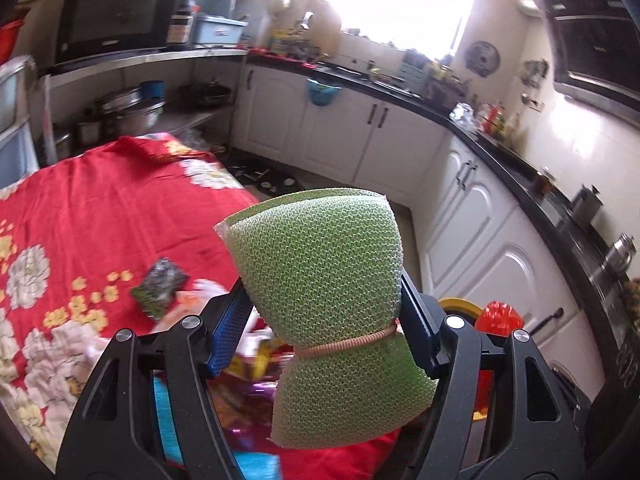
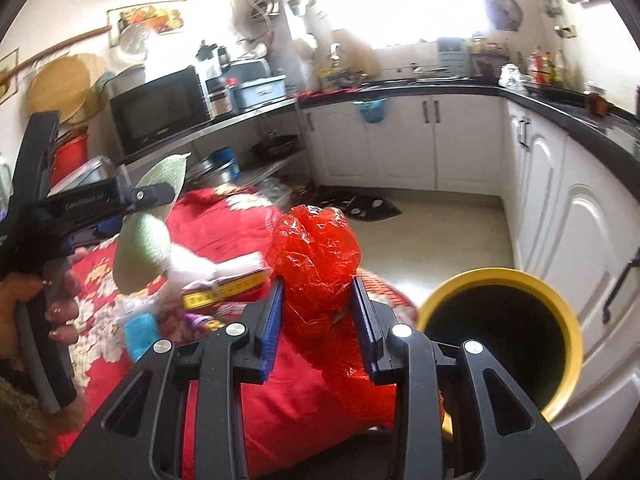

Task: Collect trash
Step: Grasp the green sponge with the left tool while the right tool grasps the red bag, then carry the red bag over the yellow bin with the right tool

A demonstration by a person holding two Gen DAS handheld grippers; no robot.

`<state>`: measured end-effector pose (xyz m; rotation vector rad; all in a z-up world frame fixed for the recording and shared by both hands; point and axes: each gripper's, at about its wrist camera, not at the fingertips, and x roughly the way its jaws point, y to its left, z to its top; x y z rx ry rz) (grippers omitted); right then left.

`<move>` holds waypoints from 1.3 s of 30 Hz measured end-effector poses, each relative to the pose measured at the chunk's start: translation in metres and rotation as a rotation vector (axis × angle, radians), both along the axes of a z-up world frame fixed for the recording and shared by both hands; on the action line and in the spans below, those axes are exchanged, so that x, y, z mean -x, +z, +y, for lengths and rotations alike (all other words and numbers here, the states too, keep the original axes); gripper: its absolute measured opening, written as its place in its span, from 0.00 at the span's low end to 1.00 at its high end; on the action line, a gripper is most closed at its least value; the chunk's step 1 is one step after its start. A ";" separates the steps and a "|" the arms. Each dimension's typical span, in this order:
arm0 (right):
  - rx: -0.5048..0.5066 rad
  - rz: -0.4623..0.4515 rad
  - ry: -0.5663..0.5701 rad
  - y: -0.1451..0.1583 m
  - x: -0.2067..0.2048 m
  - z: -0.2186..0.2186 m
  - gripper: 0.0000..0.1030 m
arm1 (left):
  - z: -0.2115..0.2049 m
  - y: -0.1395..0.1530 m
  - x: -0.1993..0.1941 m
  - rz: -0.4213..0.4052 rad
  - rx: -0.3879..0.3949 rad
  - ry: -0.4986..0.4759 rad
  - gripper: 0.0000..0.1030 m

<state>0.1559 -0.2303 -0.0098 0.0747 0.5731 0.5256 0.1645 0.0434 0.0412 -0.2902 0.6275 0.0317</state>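
A soft, light green mesh sponge (image 1: pixel 324 280) was clamped in the left hand-held gripper (image 1: pixel 326 320), crumpled red plastic film (image 2: pixel 316 252) in the right hand-held gripper (image 2: pixel 318 320), near the yellow-rimmed bin (image 2: pixel 500 340).

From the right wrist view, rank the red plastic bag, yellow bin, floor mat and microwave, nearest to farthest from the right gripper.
1. Red plastic bag, between the right gripper pads.
2. Yellow bin, just right.
3. Floor mat, ahead on the floor.
4. Microwave, far left shelf.
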 end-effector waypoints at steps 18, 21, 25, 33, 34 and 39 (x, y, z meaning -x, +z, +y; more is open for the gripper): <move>-0.039 -0.022 -0.239 0.006 -0.013 -0.099 0.30 | -0.102 -0.006 -0.034 -0.019 -0.027 -0.201 0.58; -0.043 -0.017 -0.266 0.003 -0.016 -0.111 0.30 | -0.117 -0.009 -0.038 -0.019 -0.032 -0.235 0.58; -0.049 -0.001 -0.299 -0.003 -0.020 -0.125 0.30 | -0.138 -0.015 -0.048 -0.007 -0.033 -0.275 0.58; -0.054 0.035 -0.347 -0.021 -0.027 -0.142 0.30 | -0.176 -0.035 -0.067 0.020 -0.037 -0.351 0.59; -0.057 0.042 -0.352 -0.024 -0.028 -0.144 0.30 | -0.180 -0.038 -0.070 0.026 -0.036 -0.359 0.59; -0.068 0.085 -0.382 -0.043 -0.039 -0.155 0.30 | -0.198 -0.059 -0.087 0.061 -0.030 -0.394 0.59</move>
